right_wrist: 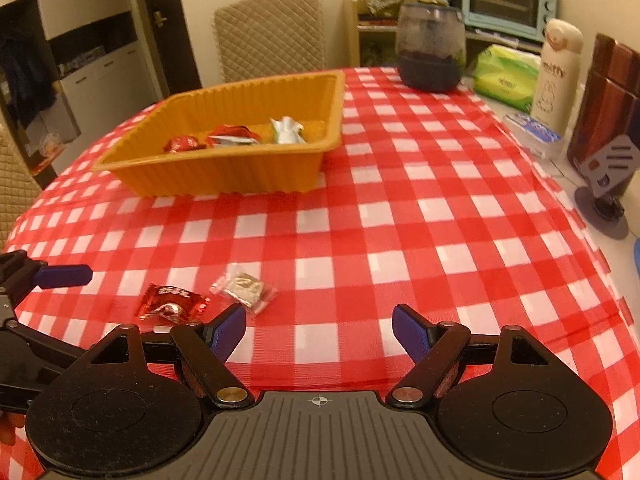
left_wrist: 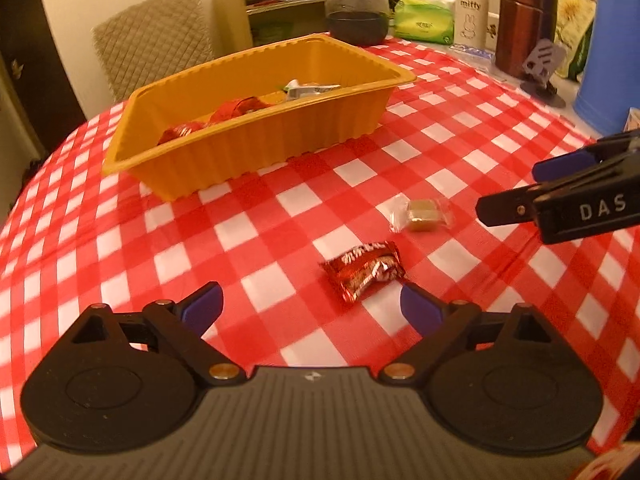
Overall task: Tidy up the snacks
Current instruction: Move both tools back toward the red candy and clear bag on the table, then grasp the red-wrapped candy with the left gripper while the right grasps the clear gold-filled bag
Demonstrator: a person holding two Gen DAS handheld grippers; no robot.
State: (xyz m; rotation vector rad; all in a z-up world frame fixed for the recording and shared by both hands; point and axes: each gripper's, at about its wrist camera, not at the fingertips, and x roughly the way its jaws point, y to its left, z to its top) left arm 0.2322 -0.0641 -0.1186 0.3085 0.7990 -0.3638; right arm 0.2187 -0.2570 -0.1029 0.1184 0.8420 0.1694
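Observation:
A red-wrapped candy (left_wrist: 364, 274) (right_wrist: 172, 306) lies on the checked tablecloth just ahead of my left gripper (left_wrist: 310, 300), close to its right fingertip; the jaws stand open and touch nothing. Beyond it lies a clear-wrapped brown candy (left_wrist: 422, 214) (right_wrist: 245, 290). My right gripper (right_wrist: 318, 320) (left_wrist: 508, 190) is open and empty, with the clear-wrapped candy just ahead of its left fingertip. One blue-padded finger (right_wrist: 64, 276) of the left gripper shows at the left edge of the right wrist view. The orange tray (left_wrist: 260, 148) (right_wrist: 224, 176) stands farther back and holds red and silver wrapped snacks.
At the table's far right stand a dark glass jar (right_wrist: 432, 52), a green tissue pack (right_wrist: 504, 76), a white bottle (right_wrist: 556, 72), a brown box (right_wrist: 608, 100) and a grey phone stand (right_wrist: 608, 184). A padded chair (right_wrist: 272, 36) is behind the tray.

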